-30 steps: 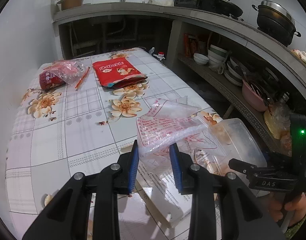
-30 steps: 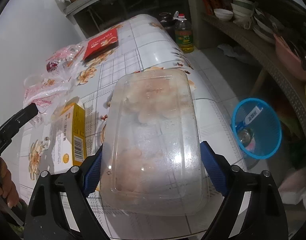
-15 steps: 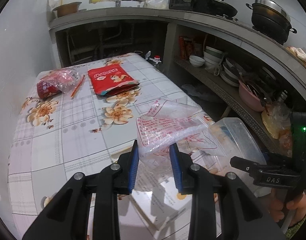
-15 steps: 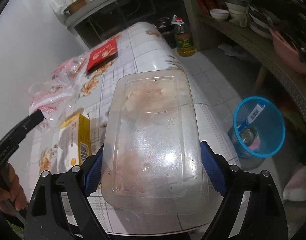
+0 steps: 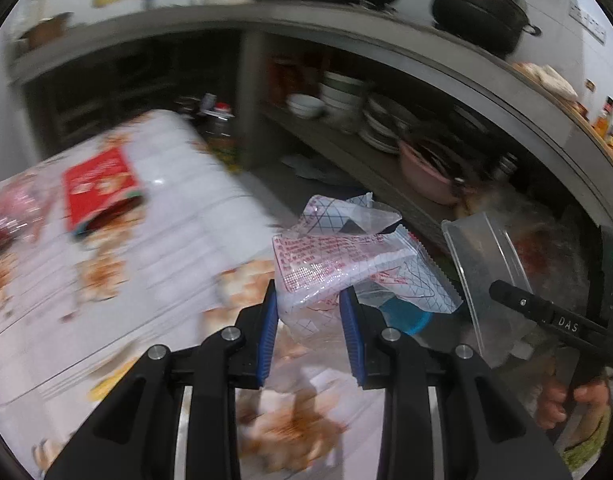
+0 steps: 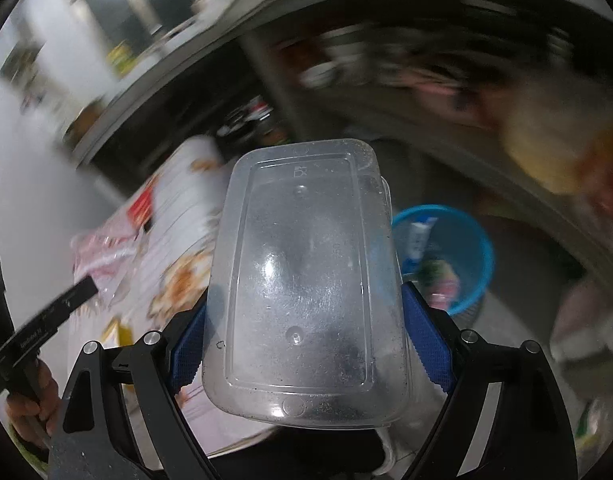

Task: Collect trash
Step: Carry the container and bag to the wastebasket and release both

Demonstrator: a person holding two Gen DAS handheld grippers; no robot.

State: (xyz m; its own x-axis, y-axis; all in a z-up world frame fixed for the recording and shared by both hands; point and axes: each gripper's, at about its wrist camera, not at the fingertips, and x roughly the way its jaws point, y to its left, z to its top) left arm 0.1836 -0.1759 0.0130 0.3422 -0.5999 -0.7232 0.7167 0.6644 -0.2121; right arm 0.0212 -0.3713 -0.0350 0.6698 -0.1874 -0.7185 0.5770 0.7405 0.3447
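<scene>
Trash rides in both tools: the left hand-held gripper (image 5: pixel 309 334) pinches a crumpled clear plastic bag with red print (image 5: pixel 338 264), and the right hand-held gripper (image 6: pixel 308 344) clamps a clear rectangular plastic container (image 6: pixel 302 280) across its width. Both hang beyond the floral worktop (image 5: pixel 178 216), probably to drop into the round blue bin (image 6: pixel 462 256) below.

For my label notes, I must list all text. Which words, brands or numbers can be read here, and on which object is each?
"DAS": on the right gripper body.
Red print on the plastic bag in the left gripper: too small.
Red packet on the table: blurred.
Embossed mark on the clear container: unreadable.
</scene>
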